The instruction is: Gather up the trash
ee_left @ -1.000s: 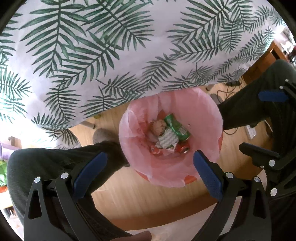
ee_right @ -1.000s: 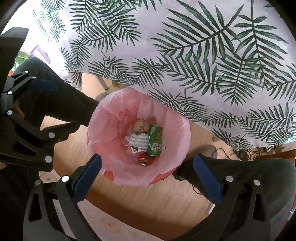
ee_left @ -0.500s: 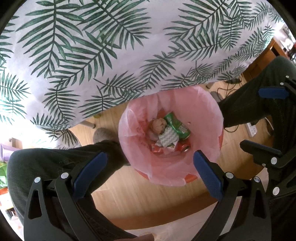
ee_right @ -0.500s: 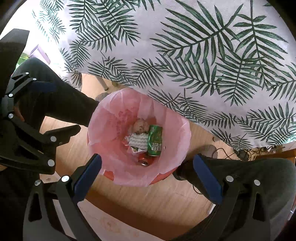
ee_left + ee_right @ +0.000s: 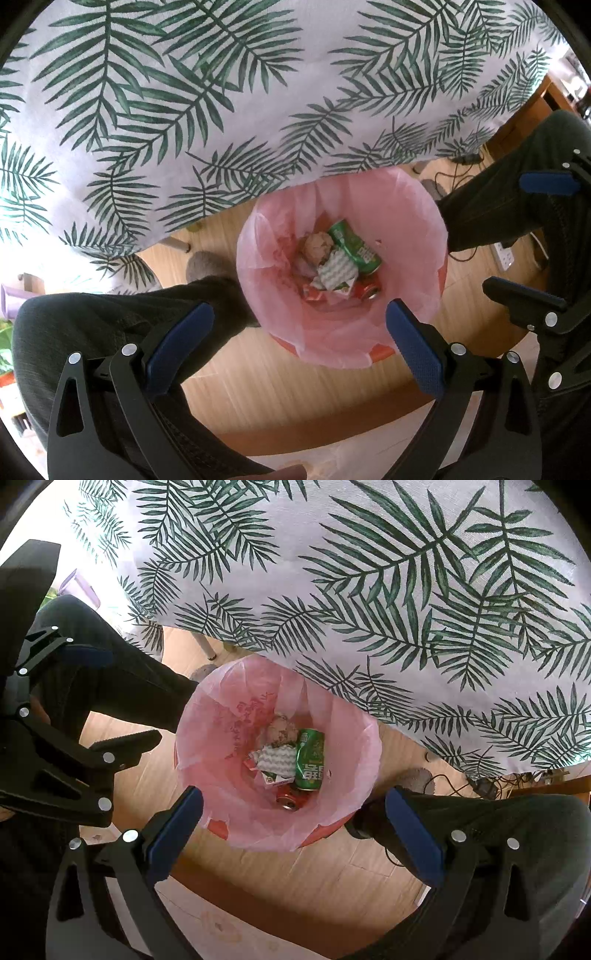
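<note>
Hovering above the bin (image 5: 343, 347), both grippers are holding nearly the same spot as a second ago; the left gripper (image 5: 299, 332) is sitting a touch lower in its view than before, nothing more. The left gripper's fingers are standing wide apart and gripping nothing; the right gripper (image 5: 293, 818) is likewise spread wide and empty.

Trash is lying at the bottom of the pink liner (image 5: 343, 738): a green can (image 5: 310, 762), a red can (image 5: 290, 799) just near of it, a crumpled carton (image 5: 275, 764) touching the green can's left side, and a brownish wad (image 5: 280, 731) at the far side. No piece is in the air or in the fingers, so the drop is judged finished and the hands are likely pausing before the next fetch.

Edges and room:
- The desk's palm-print cloth (image 5: 221, 110) is overhanging the far rim of the bin.
- A person's dark-trousered legs (image 5: 122, 686) are flanking the bin left and right.
- The wooden floor (image 5: 295, 391) on the near side is lying open; rising straight up looks like the freest exit.
- Cables (image 5: 461, 782) are trailing on the floor at far right.
</note>
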Action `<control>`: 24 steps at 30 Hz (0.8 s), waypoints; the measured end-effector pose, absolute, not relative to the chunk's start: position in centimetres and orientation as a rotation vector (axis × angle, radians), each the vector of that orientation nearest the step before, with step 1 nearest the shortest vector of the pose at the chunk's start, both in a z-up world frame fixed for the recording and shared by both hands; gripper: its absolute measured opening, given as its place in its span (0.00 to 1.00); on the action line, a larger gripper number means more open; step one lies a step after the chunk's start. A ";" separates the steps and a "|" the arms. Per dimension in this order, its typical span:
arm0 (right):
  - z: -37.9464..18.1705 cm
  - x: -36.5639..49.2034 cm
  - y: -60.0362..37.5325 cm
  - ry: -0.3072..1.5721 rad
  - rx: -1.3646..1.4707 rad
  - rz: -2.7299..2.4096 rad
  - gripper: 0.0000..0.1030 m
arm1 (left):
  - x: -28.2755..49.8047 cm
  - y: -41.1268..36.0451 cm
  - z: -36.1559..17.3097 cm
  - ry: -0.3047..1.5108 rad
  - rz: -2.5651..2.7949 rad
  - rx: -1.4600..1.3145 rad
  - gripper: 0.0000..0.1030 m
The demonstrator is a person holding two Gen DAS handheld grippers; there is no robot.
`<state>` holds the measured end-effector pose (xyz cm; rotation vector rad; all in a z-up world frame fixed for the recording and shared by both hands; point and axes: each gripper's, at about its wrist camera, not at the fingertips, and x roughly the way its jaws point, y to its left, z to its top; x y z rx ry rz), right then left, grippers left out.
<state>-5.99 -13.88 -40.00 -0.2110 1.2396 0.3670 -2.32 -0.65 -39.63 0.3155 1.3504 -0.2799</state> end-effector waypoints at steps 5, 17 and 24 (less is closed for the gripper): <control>-40.0 -6.0 -13.9 1.239 -0.210 0.367 0.95 | -2.3 -0.7 -39.7 1.353 -0.278 0.318 0.94; -40.1 -6.0 -13.9 1.240 -0.211 0.368 0.95 | -2.4 -0.8 -39.8 1.358 -0.280 0.319 0.94; -40.1 -5.9 -13.9 1.241 -0.211 0.368 0.95 | -2.4 -0.8 -39.8 1.357 -0.284 0.323 0.94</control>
